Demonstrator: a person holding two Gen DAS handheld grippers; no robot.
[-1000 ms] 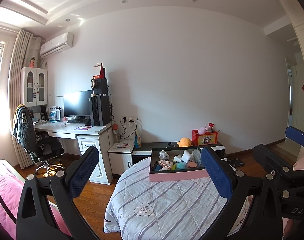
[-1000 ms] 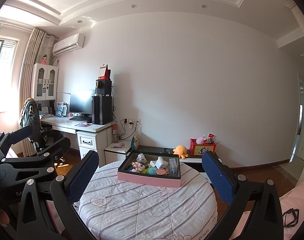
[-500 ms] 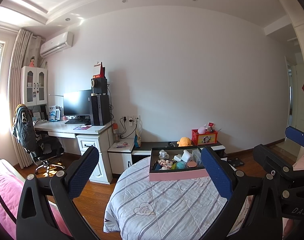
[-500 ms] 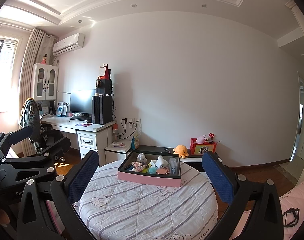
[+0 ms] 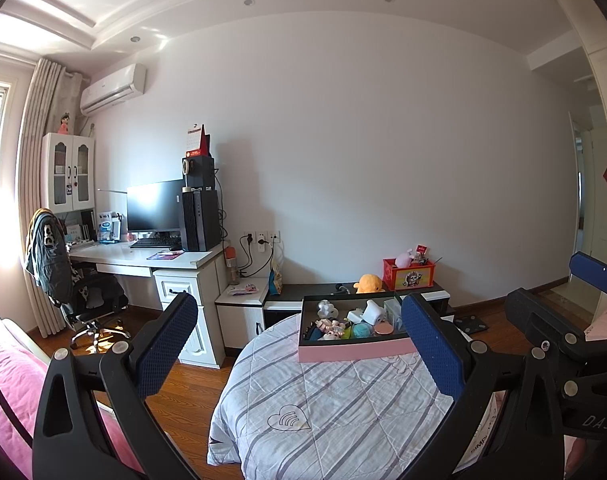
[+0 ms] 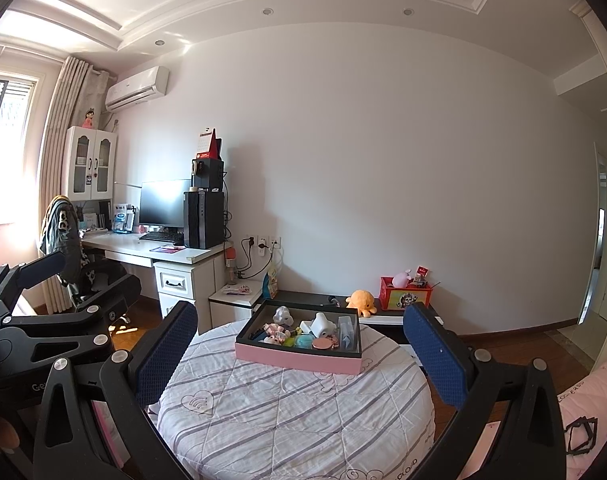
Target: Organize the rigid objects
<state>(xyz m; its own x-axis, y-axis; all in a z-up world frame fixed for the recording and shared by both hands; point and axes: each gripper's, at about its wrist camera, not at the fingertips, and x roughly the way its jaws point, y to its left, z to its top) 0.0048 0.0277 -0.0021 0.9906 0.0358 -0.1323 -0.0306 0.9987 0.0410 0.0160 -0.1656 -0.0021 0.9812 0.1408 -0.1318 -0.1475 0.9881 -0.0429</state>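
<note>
Nothing has moved since earlier frames: both grippers keep same raised, level pose, short of round table (image 6: pixel 263 420). Left gripper (image 5: pixel 299 344) jaws wide apart, empty. Right gripper (image 6: pixel 299 350) jaws wide apart, empty, level beside left. Pink box (image 6: pixel 299 356) of small rigid objects sits on table's far side, well ahead of both grippers.

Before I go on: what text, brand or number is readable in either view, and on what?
"DAS": partial, on the right hand-held gripper body, left wrist view.
"Ge": cut off, on the left hand-held gripper body, right wrist view.
"CLOUD": uncertain, on the striped table cover hem.
Red toy box, wall calendar, air conditioner: too small to read.
</note>
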